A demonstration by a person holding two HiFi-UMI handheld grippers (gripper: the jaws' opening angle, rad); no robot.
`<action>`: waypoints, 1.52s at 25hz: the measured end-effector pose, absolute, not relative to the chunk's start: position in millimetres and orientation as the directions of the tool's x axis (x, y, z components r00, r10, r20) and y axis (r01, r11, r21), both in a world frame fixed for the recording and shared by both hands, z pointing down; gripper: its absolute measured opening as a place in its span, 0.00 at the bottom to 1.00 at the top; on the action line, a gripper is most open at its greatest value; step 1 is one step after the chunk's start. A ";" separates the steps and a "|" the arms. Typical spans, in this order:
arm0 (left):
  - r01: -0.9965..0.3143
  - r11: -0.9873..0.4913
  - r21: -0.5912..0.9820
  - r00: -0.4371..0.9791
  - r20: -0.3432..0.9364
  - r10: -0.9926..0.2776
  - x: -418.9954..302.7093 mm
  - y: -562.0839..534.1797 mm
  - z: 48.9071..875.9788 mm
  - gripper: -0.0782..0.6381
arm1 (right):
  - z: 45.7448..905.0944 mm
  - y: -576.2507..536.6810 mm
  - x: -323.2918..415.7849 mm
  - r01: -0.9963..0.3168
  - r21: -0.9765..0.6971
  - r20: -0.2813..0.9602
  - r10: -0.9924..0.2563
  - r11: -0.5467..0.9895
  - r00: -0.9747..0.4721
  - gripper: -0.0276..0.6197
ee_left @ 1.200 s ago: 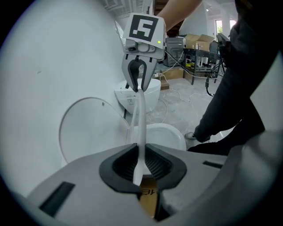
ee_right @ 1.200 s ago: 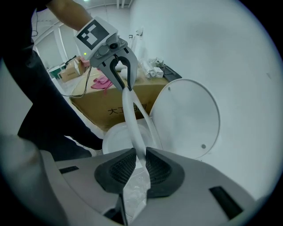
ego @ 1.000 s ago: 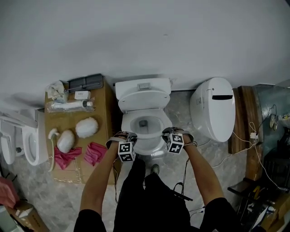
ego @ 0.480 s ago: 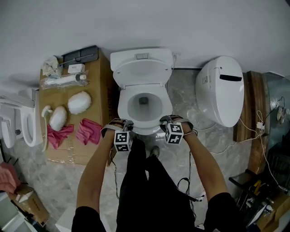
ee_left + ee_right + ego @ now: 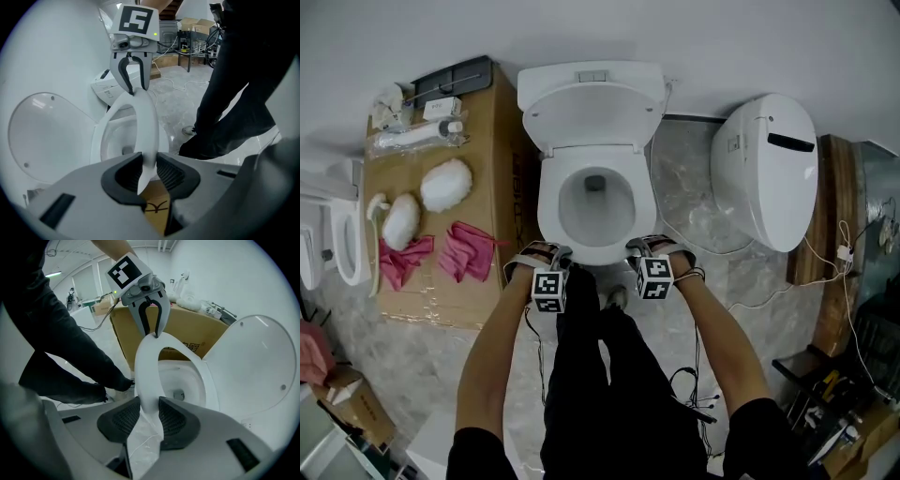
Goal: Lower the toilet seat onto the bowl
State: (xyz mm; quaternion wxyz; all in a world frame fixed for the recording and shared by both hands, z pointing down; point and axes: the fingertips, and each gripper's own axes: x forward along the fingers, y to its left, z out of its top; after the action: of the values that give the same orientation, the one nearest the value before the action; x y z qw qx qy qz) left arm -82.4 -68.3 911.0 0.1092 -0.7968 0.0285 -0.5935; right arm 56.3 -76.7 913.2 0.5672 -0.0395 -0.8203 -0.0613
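White toilet seat (image 5: 145,123) in left gripper (image 5: 148,164)

Honestly not much to read here. The cardboard box (image 5: 187,329) has some black print on its side, but the toilet seat (image 5: 145,371) covers part of it and I can't make out the characters. There's also a black squiggly mark (image 5: 154,206) on brown cardboard, unreadable too. The cubes on the left hand-held gripper (image 5: 151,333) and right hand-held gripper (image 5: 136,90) only show black-and-white square patterns, no letters.
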 end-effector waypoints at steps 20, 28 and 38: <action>0.014 -0.977 -0.211 0.282 0.939 -0.199 -84.7 -22.0 1027.8 0.25 | 1029.3 -34.3 56.3 0.151 0.114 0.947 -0.062 0.982 -0.316 0.28; -0.011 -0.983 -0.184 0.317 0.932 -0.178 -83.4 -17.9 1079.9 0.25 | 1083.9 -27.9 55.5 0.091 0.097 0.947 -0.064 0.991 -0.315 0.28; -0.071 -0.983 -0.169 0.359 0.915 -0.183 -82.9 -20.8 1112.1 0.25 | 1115.1 -29.9 55.3 0.068 0.107 0.949 -0.081 0.992 -0.305 0.29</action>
State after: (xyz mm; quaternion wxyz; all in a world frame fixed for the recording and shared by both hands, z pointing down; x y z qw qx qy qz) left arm -82.9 -20.8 1112.1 0.0499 -0.8227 0.0772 -0.5609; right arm 55.3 -29.9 1115.1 0.5896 0.0042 -0.8052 -0.0632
